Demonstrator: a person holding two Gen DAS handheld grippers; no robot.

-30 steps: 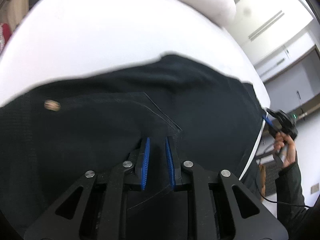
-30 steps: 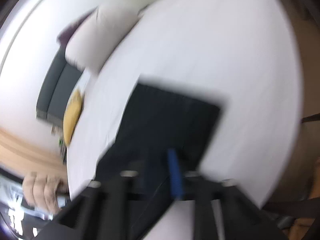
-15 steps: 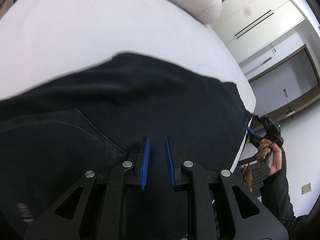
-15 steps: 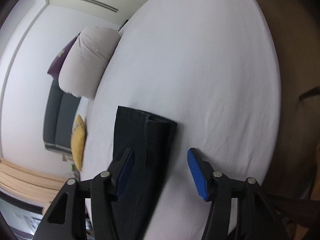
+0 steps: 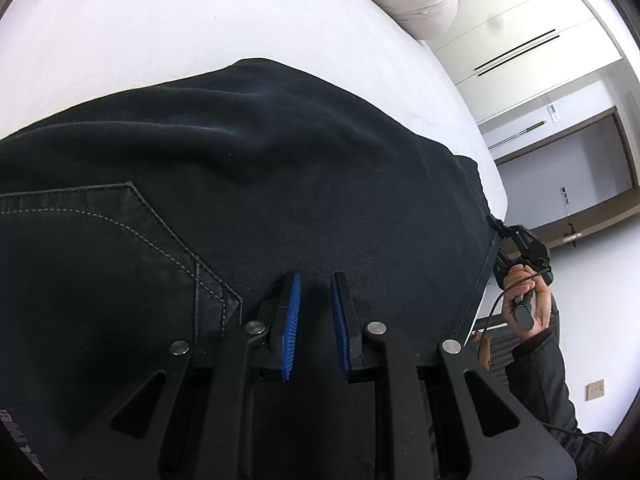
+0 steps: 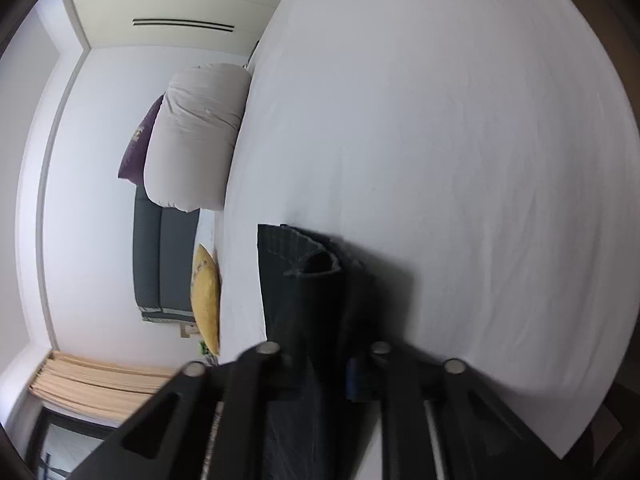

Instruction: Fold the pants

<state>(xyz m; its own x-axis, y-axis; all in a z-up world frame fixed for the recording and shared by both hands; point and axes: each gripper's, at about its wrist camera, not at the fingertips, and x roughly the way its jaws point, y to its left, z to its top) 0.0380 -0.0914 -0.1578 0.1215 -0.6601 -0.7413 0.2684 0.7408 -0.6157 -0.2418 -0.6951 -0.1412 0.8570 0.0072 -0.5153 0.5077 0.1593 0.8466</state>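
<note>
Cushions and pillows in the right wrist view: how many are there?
3, all along the bed's left side: a large white stuffed pillow on the mattress edge, a purple cushion behind it, a yellow cushion lower down by the grey sofa. Others may be hidden.

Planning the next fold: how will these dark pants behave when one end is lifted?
Probably floppy: the pants lie in soft ripples on the white bed. Likely fairly heavy, since the stitched pocket suggests denim. The hem by the right tongs gapes open, so layers may separate.
</note>
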